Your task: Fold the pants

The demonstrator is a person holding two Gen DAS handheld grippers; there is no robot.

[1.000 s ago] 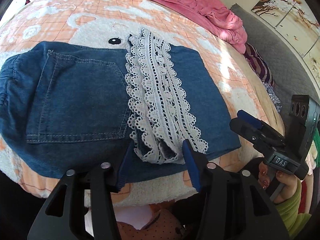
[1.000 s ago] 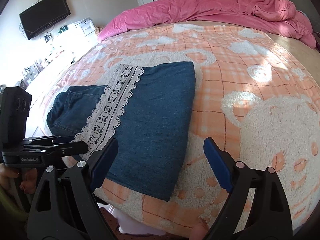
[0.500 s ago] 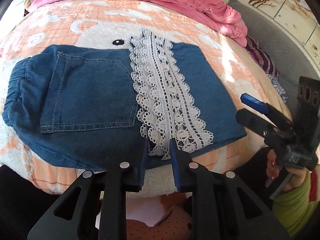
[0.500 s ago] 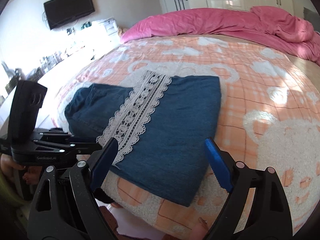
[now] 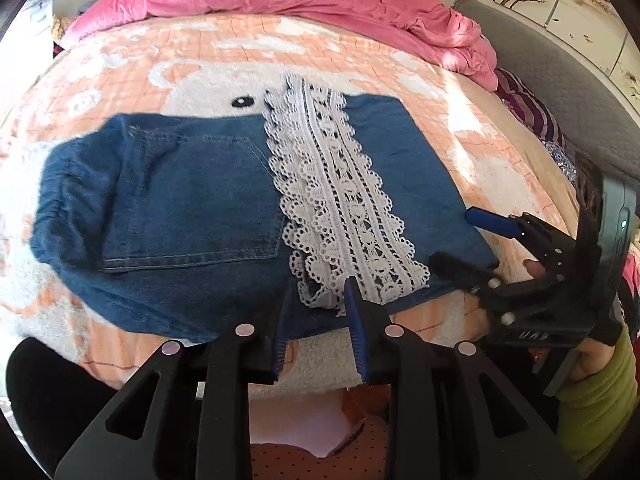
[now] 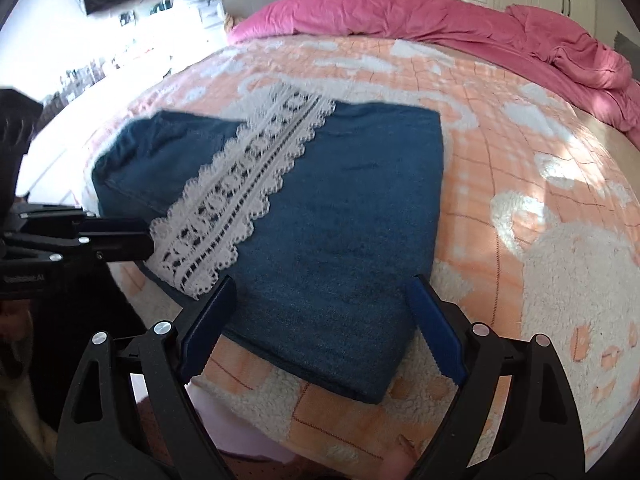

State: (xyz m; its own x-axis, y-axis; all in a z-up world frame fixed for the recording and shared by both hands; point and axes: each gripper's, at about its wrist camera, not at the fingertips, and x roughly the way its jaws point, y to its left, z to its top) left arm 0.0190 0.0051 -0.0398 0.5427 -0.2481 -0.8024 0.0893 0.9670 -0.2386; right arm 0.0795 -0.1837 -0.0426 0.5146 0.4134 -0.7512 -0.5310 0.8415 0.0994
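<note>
the folded denim pants [image 5: 224,216] lie mid-frame on a fuzzy peach blanket [image 5: 248,44], a scalloped white lace band [image 5: 340,204] across them. the left gripper [image 5: 318,312] pinches the lace's near end; the right gripper [image 6: 320,320] is spread wide over the smooth folded edge.

I see matt blue denim pants [image 5: 192,208] with openwork white lace trim [image 5: 340,200]; fleecy peach blanket [image 6: 560,240]; my tongs [image 5: 318,320] matt black plastic, blue ribbed pads [image 6: 436,324].
</note>
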